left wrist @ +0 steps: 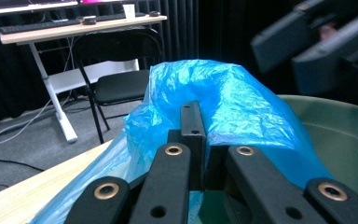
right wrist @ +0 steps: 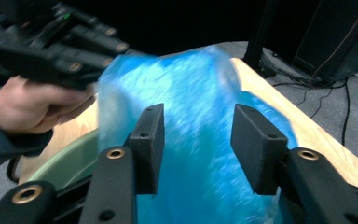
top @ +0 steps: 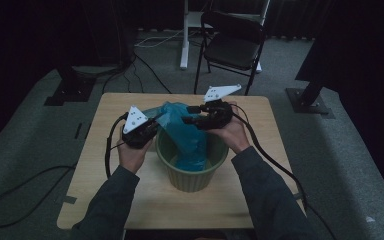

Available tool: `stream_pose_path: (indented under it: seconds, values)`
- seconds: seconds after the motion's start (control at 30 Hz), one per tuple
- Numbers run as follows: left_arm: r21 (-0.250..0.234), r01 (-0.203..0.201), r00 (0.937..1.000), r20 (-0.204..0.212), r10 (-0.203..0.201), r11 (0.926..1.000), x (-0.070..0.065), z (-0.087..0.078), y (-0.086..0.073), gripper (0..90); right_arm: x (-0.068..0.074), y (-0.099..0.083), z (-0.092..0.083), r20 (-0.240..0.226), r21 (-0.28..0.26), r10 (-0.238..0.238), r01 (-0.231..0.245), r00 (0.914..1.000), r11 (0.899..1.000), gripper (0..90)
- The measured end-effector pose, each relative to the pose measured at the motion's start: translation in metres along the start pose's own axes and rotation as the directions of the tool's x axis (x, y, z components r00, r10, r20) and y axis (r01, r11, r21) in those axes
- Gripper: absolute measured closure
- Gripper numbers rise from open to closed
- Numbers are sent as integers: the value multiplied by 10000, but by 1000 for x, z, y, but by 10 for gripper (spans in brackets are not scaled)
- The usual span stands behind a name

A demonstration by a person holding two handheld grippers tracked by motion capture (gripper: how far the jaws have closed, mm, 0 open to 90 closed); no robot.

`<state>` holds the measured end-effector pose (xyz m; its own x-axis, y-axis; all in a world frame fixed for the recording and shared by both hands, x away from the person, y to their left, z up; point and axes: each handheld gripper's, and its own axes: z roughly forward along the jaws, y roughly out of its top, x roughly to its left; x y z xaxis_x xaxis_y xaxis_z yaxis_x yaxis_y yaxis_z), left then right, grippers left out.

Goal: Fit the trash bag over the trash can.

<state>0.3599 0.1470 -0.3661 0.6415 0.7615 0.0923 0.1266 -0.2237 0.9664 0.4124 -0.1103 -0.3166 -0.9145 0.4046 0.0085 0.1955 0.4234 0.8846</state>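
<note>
A round pale-green plastic bin (top: 192, 170) stands near the middle of the light wooden table (top: 105, 200), with bare tabletop open in front of it and to both sides; its rim sits well in from every table edge. A thin blue plastic bag (top: 182, 132) hangs half into the bin, its upper part draped over the far-left rim and onto the table behind.

The left gripper (top: 152, 125) hovers just over the bin's left rim, jaws pressed together on a fold of the bag (the left gripper view shows the film pinched between the pads). The right gripper (top: 190, 116) is held above the far rim, pointing left toward the other, its jaws standing apart with blue film behind them but nothing pressed. Both forearms come in low from the near edge, elbows out, wrists bent inward. A black folding chair (top: 232, 45) stands beyond the far edge.
</note>
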Motion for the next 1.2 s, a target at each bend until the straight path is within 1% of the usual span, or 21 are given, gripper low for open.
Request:
stream_pose_path:
  seconds: [0.07, 0.1, 0.17, 0.2, 0.23, 0.3, 0.4, 0.43, 0.47, 0.57, 0.63, 0.67, 0.7, 0.77, 0.9, 1.0, 1.03, 1.13, 1.2]
  values:
    - [-9, -79, 9999, 89, 79, 10000, -3, -1, 0, 893, -5, 3, -1, 92, -78, 117, -116, 9999, 9999, 517]
    - [-23, -127, 9998, 157, 127, 9999, -4, -1, 0, 893, -6, 3, -1, 95, -80, 185, -184, 9998, 9998, 496]
    - [-44, -139, 9997, 220, 140, 9999, -6, -1, -1, 892, -11, 4, 1, -335, 56, 486, -484, 9983, 9988, 436]
    - [-42, -143, 9996, 258, 144, 9999, -7, -1, -1, 892, -12, 4, 3, -431, 144, 544, -539, 9976, 9984, 429]
    - [-34, -185, 9995, 274, 186, 9998, -8, -1, -1, 892, -11, 3, 5, -428, 264, 477, -466, 9979, 9986, 414]
    - [-26, -232, 9993, 284, 233, 9997, -10, -1, -1, 890, -9, 0, 8, -668, 292, 409, -390, 9969, 9988, 389]
    - [-26, -261, 9992, 315, 262, 9997, -11, -1, -1, 888, -5, -2, 11, -781, 465, 277, -241, 9966, 9986, 370]
    - [-47, -243, 9991, 332, 245, 9997, -12, -2, -1, 887, -5, -2, 11, -798, 486, 222, -183, 9966, 9986, 384]
    - [-72, -237, 9991, 337, 239, 9997, -12, -2, -1, 886, -4, -3, 12, -874, 543, 149, -102, 9961, 9985, 415]
    - [-82, -219, 9992, 346, 221, 9997, -12, -3, -1, 876, -3, -3, 13, -977, 751, -46, 120, 9952, 9971, 637]
    - [-83, -211, 9991, 354, 214, 9997, -12, -3, -1, 859, -1, -4, 13, -903, 867, -189, 268, 9957, 9959, 769]
    - [-78, -205, 9992, 342, 207, 9998, -13, -3, -1, 848, -1, -4, 13, -957, 884, -262, 347, 9951, 9955, 826]
    - [-78, -220, 9992, 327, 222, 9997, -13, -3, -2, 837, -1, -5, 12, -939, 893, -296, 381, 9951, 9953, 864]
    - [-23, -215, 9993, 304, 216, 9998, -12, -4, -3, 813, 0, -6, 11, -872, 898, -365, 444, 9955, 9950, 896]
    - [153, -372, 9990, 246, 368, 9992, -11, -9, -8, 800, 0, -11, 4, -792, 870, -411, 480, 9960, 9950, 900]
    - [314, -397, 9990, 231, 390, 9987, -10, -14, -13, 785, 0, -17, -3, -638, 918, -526, 583, 9966, 9941, 900]
    - [394, -448, 9989, 160, 442, 9982, -9, -16, -15, 777, 0, -19, -5, -637, 894, -525, 581, 9966, 9943, 900]
    - [439, -416, 9991, 55, 414, 9982, -6, -22, -17, 762, 1, -24, -11, -630, 836, -623, 674, 9961, 9942, 900]
    - [451, -374, 9993, 35, 373, 9983, -4, -24, -18, 753, 1, -25, -13, -615, 829, -632, 682, 9961, 9942, 900]
